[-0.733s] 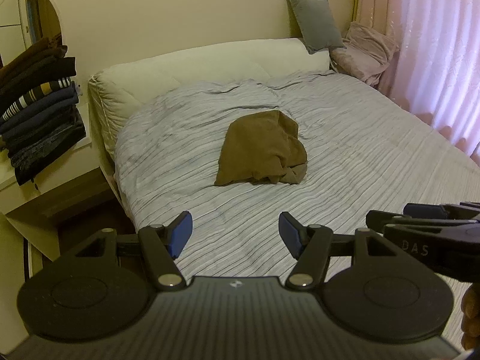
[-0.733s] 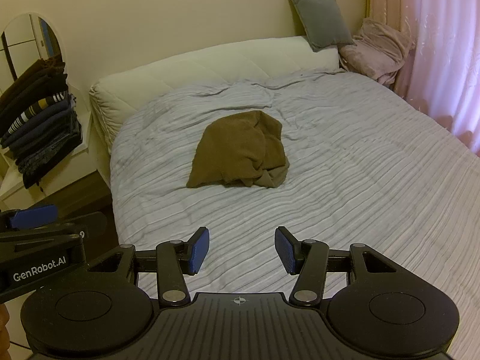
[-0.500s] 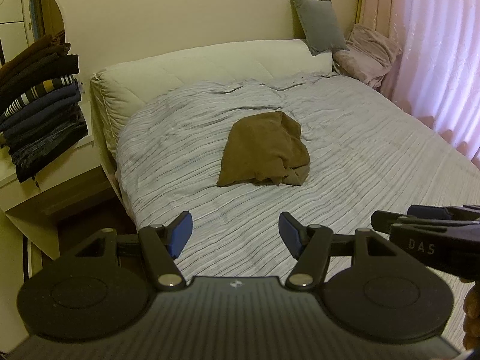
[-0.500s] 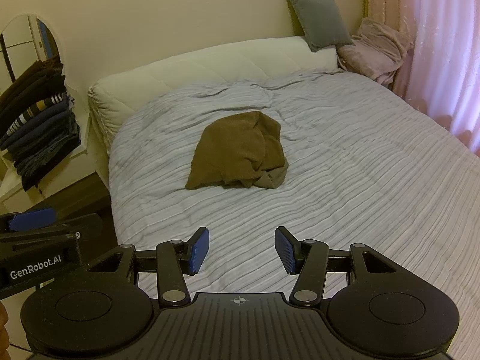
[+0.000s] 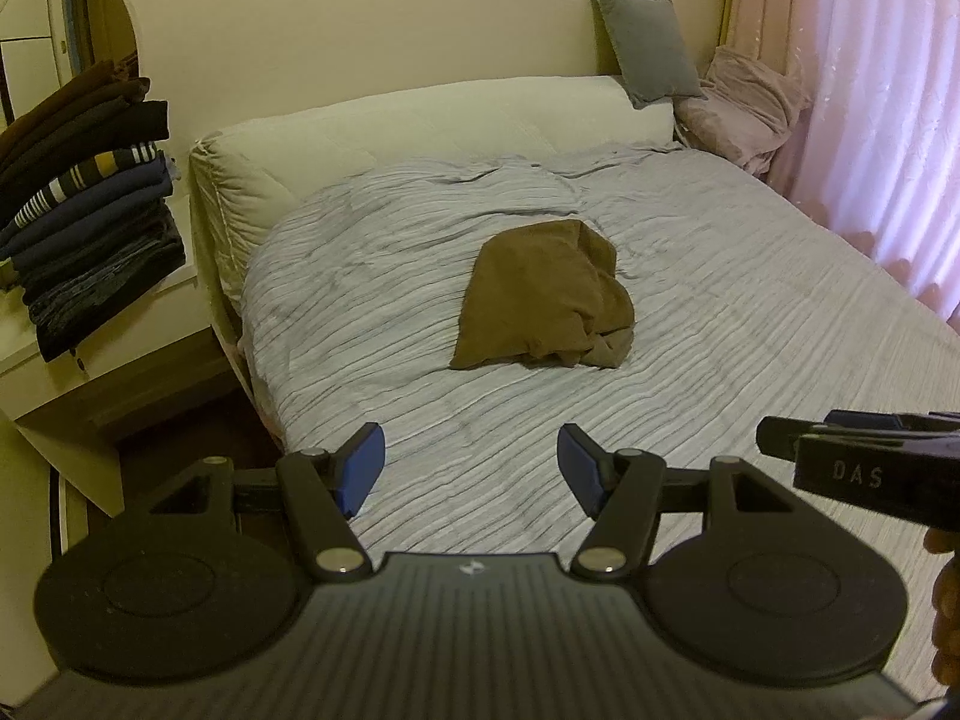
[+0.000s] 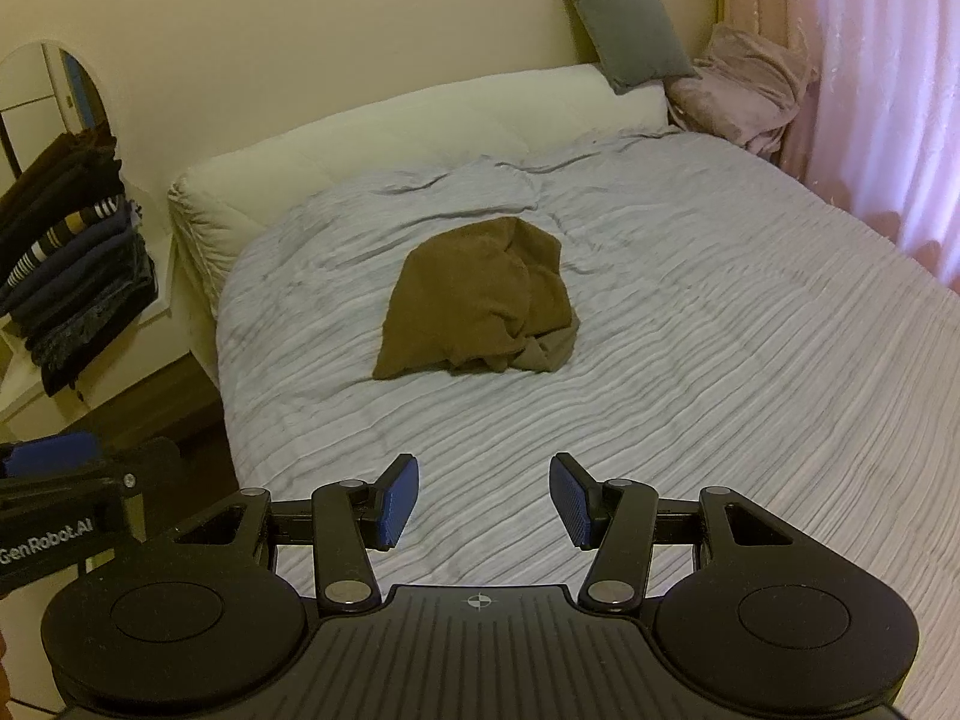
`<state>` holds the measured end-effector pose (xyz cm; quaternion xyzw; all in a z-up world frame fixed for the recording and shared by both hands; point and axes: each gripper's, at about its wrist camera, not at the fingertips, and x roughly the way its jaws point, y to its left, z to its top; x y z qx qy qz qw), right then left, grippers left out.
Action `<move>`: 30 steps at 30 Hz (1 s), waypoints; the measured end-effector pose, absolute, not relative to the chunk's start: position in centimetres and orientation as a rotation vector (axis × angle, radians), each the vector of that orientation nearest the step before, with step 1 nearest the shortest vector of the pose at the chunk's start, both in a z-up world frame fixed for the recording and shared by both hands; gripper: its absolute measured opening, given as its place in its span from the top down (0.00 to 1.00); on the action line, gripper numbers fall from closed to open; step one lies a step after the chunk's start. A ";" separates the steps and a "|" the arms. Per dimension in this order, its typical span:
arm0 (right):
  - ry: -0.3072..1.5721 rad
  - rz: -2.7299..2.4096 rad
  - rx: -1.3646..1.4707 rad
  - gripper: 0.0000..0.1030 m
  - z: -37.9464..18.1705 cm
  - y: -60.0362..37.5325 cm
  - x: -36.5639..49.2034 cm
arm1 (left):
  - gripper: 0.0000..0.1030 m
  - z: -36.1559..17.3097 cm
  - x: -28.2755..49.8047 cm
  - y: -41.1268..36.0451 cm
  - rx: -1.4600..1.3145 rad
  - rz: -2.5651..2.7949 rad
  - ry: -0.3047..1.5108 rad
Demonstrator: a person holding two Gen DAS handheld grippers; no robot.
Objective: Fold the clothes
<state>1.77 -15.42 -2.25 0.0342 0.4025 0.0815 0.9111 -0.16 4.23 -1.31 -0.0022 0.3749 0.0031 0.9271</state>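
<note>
One brown garment (image 5: 543, 297) (image 6: 480, 306), soft and matte like brushed knit, crumpled into a rounded heap with a flat smooth flap on its left side and bunched creases at its lower right, lying alone near the middle of the bed (image 5: 750, 324) (image 6: 750, 360). Bed covered with one pale grey-blue quilt, ribbed in fine wavy stripes, rumpled toward the head end, backed by a padded cream headboard (image 5: 420, 120) (image 6: 390, 132) with rounded corners. One square grey cushion (image 5: 645, 45) (image 6: 627, 30) leaning upright on the wall above the headboard, one limp mauve bundle of cloth (image 5: 747, 102) (image 6: 744, 84) slumped just beside it. Sheer pink curtain (image 5: 882, 120) (image 6: 876, 90) hanging in vertical folds along the far side. One tall leaning stack of folded clothes (image 5: 90, 204) (image 6: 72, 252), mostly dark with a single striped layer, resting on a pale side table, in front of one arched mirror (image 5: 66, 42) (image 6: 54, 96). Left gripper (image 5: 471, 468) released, two blue ribbed pads spread wide with nothing between them, hovering over the near part of the quilt, well apart from the garment. Right gripper (image 6: 485, 501) likewise released, two blue pads parted and holding nothing, also over the near quilt and short of the garment
</note>
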 end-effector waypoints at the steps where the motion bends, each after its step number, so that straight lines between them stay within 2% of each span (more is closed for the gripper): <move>1: 0.831 0.168 0.071 0.49 -2.3 -15.3 1.9 | 0.42 -1.4 -0.1 4.5 -0.003 0.006 0.770; 19: 0.861 0.097 0.082 0.49 -3.6 -13.7 6.7 | 0.42 -2.8 6.6 7.0 0.012 -0.058 0.800; 30: 0.917 0.049 0.118 0.49 -5.8 -12.0 12.6 | 0.45 -5.9 13.7 10.1 0.023 -0.108 0.857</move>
